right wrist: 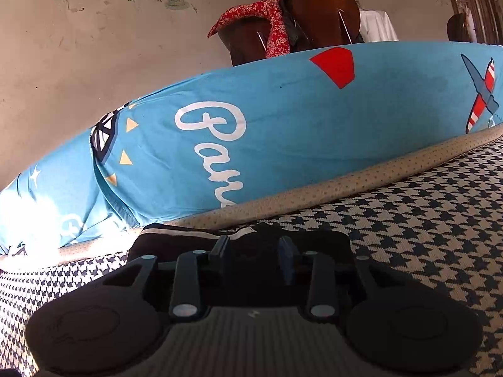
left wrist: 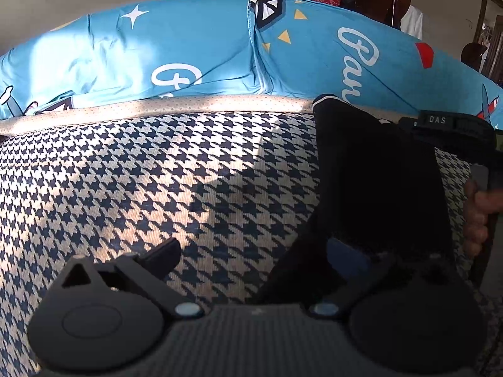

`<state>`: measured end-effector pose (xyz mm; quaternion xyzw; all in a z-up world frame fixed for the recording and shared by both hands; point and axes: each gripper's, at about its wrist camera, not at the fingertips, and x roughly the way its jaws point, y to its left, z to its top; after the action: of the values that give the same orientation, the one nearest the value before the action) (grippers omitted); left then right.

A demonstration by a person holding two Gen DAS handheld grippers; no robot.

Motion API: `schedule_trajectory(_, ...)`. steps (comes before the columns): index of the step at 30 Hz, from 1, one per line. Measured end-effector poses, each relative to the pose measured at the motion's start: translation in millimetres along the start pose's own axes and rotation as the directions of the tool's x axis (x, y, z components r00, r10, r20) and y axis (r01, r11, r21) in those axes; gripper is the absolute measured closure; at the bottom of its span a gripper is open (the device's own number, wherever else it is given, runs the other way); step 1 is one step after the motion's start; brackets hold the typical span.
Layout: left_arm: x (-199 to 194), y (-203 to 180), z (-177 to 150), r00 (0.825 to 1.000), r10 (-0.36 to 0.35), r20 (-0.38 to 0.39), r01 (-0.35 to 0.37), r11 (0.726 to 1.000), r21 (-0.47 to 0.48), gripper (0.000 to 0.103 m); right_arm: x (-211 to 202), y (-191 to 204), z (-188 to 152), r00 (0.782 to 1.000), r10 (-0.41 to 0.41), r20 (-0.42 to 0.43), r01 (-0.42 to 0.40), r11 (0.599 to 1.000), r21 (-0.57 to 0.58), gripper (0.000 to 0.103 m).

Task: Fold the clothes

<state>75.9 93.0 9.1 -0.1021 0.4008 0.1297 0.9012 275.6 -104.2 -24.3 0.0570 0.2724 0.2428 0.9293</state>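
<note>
Two wrist views, both low over a houndstooth cover (left wrist: 157,182) with a dotted beige band (left wrist: 188,105) along its far edge and blue printed bedding (left wrist: 195,50) bulging behind it.

Left wrist view: the left gripper (left wrist: 251,251) is spread wide, its left finger lying on bare houndstooth while the right finger sits at or under the near edge of a black garment (left wrist: 374,172) – whether it touches the cloth is too dark to tell. The garment lies flat on the cover, right of centre, its far end with a thin white edge reaching the beige band. Only this view shows the other tool from outside: the right gripper (left wrist: 452,125), a black body at the garment's right side, with a person's hand (left wrist: 478,213) wrapped round its handle at the frame's right edge. Sunlight falls across the left half of the cover; the right half is in shadow.

Right wrist view: the right gripper's (right wrist: 256,256) fingers stand a little apart, parallel, over the same black garment (right wrist: 176,238), which lies directly ahead against the beige band (right wrist: 345,185). They grasp nothing visibly; the cloth beneath them is too dark to judge contact. Only here the room shows past the bedding (right wrist: 283,132) – brown wooden chairs (right wrist: 317,15) with a red patterned cloth (right wrist: 270,22) draped over them, and a wall (right wrist: 94,56) with plant decals.
</note>
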Motion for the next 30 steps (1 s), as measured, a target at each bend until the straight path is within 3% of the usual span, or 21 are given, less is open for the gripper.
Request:
schedule_trajectory(3, 1, -1, -1, 1.000, -0.005, -0.010, 0.005, 1.000, 0.002, 0.000, 10, 5, 3, 1.000, -0.007, 0.008, 0.007, 0.999, -0.041, 0.056)
schedule_trajectory(11, 3, -2, -3, 1.000, -0.012, -0.029, 0.012, 1.000, 0.009, 0.000, 36, 12, -3, 0.999, -0.044, -0.028, 0.040, 0.992, -0.116, 0.055)
schedule_trajectory(13, 4, -2, -3, 0.999, -0.008, -0.032, 0.008, 1.000, 0.008, 0.000, 39, 15, -7, 0.998, -0.064, -0.025, 0.060, 0.989, -0.138, 0.060)
schedule_trajectory(14, 5, -2, -3, 0.999, -0.006, -0.034, 0.006, 1.000, 0.007, 0.000, 41, 17, -9, 0.997, -0.081, -0.020, 0.077, 0.985, -0.152, 0.072)
schedule_trajectory(20, 8, 0, -3, 0.999, 0.001, -0.046, -0.001, 1.000, 0.004, 0.000, 38, 19, -12, 0.994, -0.110, 0.011, 0.110, 0.980, -0.164, 0.088)
schedule_trajectory(30, 8, 0, -4, 0.999, 0.003, -0.050, -0.003, 1.000, 0.014, 0.000, 21, 6, -3, 0.962, -0.258, 0.088, 0.264, 0.963, -0.062, 0.089)
